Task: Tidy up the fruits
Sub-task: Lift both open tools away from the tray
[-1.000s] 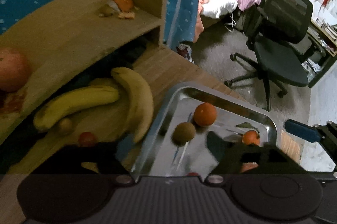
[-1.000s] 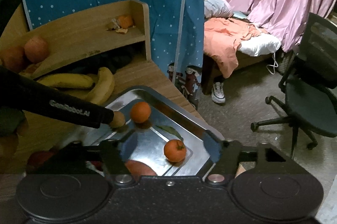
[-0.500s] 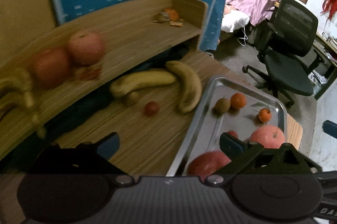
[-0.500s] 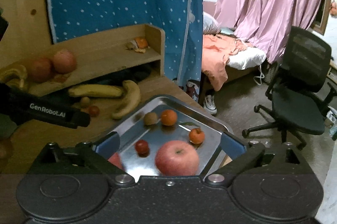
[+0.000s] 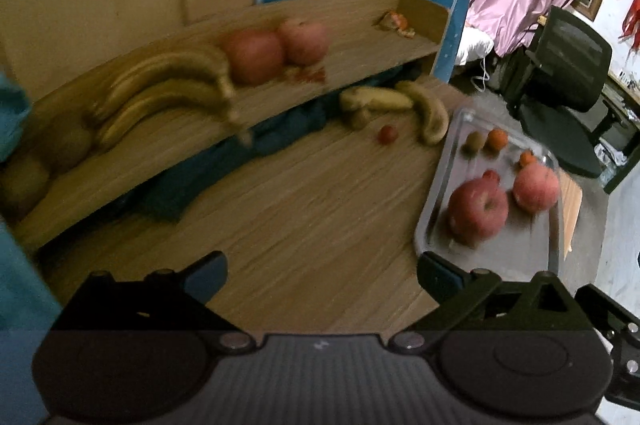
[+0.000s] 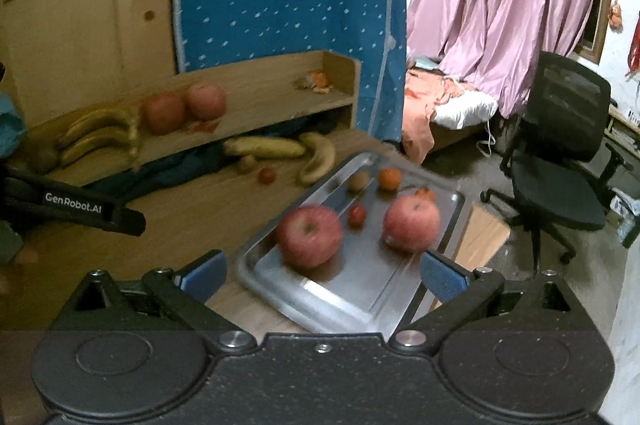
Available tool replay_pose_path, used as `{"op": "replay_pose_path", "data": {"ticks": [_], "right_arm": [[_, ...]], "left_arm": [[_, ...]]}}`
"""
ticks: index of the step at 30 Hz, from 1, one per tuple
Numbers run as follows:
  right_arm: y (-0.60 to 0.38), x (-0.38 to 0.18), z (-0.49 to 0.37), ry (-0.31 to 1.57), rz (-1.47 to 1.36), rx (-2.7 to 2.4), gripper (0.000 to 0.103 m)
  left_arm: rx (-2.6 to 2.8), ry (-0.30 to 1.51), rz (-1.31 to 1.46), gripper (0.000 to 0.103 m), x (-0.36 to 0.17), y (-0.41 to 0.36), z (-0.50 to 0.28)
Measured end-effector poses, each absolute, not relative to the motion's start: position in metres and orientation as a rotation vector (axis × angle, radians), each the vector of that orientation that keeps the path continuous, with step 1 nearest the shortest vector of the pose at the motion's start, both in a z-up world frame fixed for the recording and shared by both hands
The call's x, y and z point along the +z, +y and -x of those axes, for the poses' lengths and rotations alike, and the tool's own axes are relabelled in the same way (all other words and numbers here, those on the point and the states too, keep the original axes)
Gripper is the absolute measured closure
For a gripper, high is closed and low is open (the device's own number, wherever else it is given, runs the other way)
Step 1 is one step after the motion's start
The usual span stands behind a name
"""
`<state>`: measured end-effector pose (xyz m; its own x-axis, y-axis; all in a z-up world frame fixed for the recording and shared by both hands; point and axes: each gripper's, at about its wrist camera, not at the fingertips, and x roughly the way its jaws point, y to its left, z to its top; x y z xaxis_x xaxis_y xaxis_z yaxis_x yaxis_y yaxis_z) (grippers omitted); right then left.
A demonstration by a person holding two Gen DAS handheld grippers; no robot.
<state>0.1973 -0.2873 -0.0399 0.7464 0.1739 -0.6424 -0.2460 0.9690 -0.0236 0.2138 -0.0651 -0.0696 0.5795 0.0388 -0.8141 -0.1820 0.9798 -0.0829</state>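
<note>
Both tools spread wide, empty: left tool (image 5: 320, 275) over bare wooden worktop (image 5: 304, 209), right tool (image 6: 320, 271) facing the shiny metal tray (image 6: 360, 281); black office chair (image 6: 560, 161) beyond it.

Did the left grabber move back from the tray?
Yes. The left gripper pulled back and leftward: the metal tray now sits smaller at the right, with bare desk between the fingers.

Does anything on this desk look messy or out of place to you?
Yes. A peeled orange with scraps of peel lies at the far end of the wooden shelf, and a red smear stains the shelf in front of the two apples. The metal tray sits skewed, its corner overhanging the desk edge.
</note>
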Motion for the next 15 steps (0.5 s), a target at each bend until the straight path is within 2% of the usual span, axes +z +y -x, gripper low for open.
{"op": "replay_pose_path", "data": {"ticks": [15], "right_arm": [[-0.256,-0.056,-0.134,0.868,0.068,0.263,0.001]], "left_arm": [[0.126,1.073,0.166,0.000,-0.093,-0.029,-0.133]]}}
